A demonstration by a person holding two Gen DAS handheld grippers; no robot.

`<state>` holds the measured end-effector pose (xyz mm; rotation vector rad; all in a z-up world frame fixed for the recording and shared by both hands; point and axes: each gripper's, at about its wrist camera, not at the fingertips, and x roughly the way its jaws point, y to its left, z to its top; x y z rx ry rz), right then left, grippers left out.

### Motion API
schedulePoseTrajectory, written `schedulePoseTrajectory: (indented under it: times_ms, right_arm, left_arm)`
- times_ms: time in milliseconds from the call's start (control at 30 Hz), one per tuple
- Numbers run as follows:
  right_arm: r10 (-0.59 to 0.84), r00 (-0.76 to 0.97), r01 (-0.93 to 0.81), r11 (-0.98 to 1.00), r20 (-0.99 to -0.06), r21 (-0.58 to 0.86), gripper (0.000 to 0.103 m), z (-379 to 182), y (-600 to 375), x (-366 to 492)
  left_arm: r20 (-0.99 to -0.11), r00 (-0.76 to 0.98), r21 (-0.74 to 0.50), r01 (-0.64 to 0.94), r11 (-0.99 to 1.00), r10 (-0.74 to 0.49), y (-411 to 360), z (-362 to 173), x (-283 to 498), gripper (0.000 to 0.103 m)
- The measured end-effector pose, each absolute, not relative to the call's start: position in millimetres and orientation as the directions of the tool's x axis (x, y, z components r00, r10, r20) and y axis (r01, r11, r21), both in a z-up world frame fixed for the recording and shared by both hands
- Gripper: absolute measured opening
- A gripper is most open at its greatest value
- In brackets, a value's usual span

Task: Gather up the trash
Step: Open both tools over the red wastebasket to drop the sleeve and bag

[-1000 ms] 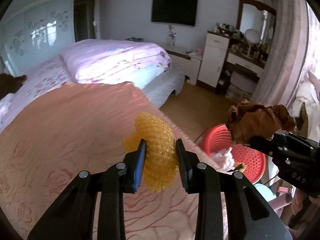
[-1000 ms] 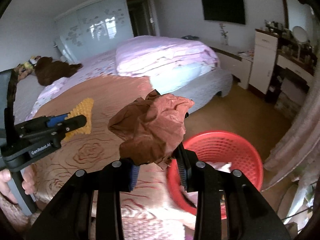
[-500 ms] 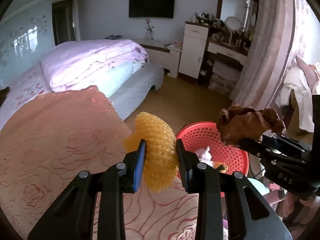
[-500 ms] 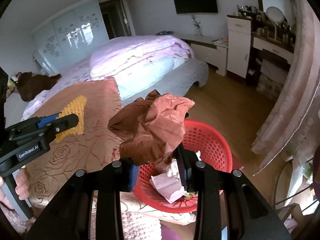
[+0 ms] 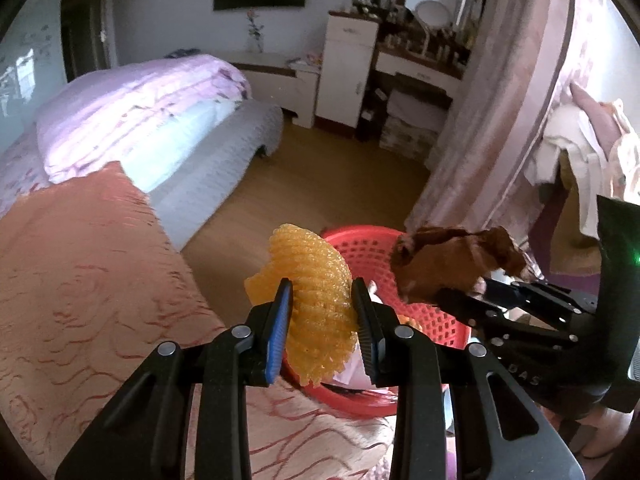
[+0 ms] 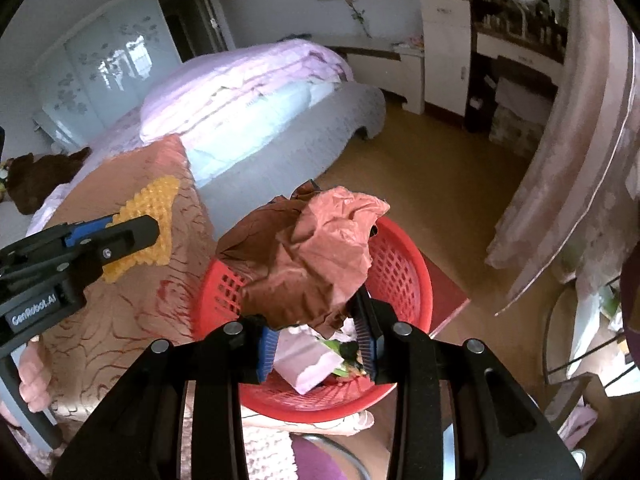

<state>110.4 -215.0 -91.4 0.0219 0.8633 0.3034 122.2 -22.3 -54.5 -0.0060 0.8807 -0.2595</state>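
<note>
My left gripper (image 5: 320,312) is shut on a yellow foam net (image 5: 312,280), held over the near rim of the red basket (image 5: 368,252). My right gripper (image 6: 316,328) is shut on a crumpled brown paper wad (image 6: 312,256), held right above the red basket (image 6: 404,264). The basket holds pink paper (image 6: 304,356) and green scraps. In the left wrist view the paper wad (image 5: 448,264) and right gripper (image 5: 460,300) hang over the basket's right side. In the right wrist view the left gripper (image 6: 132,236) and the net (image 6: 156,212) are at left over the bedspread.
A salmon rose-patterned bedspread (image 5: 80,280) lies at left and below. A folded lilac duvet (image 5: 140,104) lies on the bed behind. Wooden floor (image 5: 320,184), a pink curtain (image 5: 500,100) and a white dresser (image 5: 344,68) are beyond. A brown plush toy (image 6: 36,176) is at far left.
Both grippers have swung right, away from the bed, to above the red basket. Each still holds its piece of trash. The basket's contents have come into view under the right gripper.
</note>
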Motion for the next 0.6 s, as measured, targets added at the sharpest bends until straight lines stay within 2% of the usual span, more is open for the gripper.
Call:
schedulePoseTrajectory:
  times_ms: [33, 100, 167, 200, 267, 433, 600]
  right_arm:
    - [0.271, 0.601, -0.247, 0.958, -0.752, 0.147, 0.035, -95.4, -216.8, 112.2]
    - [0.272, 0.591, -0.237, 0.959, -0.76, 0.159, 0.042, -99.3, -219.1, 114.3]
    - [0.259, 0.597, -0.217, 0.963, -0.76, 0.158, 0.058, -101.0, -222.4, 115.6]
    - [0.252, 0.603, -0.206, 0.966, -0.757, 0.158, 0.061, -100.9, -223.8, 115.8]
    - [0.241, 0.615, -0.188, 0.969, -0.751, 0.158, 0.068, -99.7, -225.9, 116.3]
    - [0.217, 0.643, -0.149, 0.976, -0.734, 0.158, 0.079, -94.7, -231.7, 115.9]
    - [0.178, 0.726, -0.113, 0.984, -0.664, 0.14, 0.094, -76.0, -233.0, 104.7]
  left_arm:
    - [-0.766, 0.6, -0.114, 0.227, 0.967, -0.231, -24.4, -56.6, 122.5, 0.035]
    - [-0.772, 0.591, -0.117, 0.229, 0.966, -0.233, -26.0, -61.6, 123.0, 0.048]
    - [-0.772, 0.592, -0.117, 0.226, 0.967, -0.232, -24.3, -63.0, 121.7, 0.056]
    - [-0.77, 0.595, -0.117, 0.224, 0.968, -0.231, -23.3, -62.6, 121.2, 0.062]
    - [-0.763, 0.606, -0.115, 0.215, 0.97, -0.225, -19.3, -59.3, 118.8, 0.067]
    - [-0.739, 0.642, -0.108, 0.183, 0.977, -0.202, -5.4, -45.9, 108.4, 0.076]
    - [-0.707, 0.697, -0.043, 0.126, 0.991, -0.12, 8.2, -34.1, 88.6, 0.082]
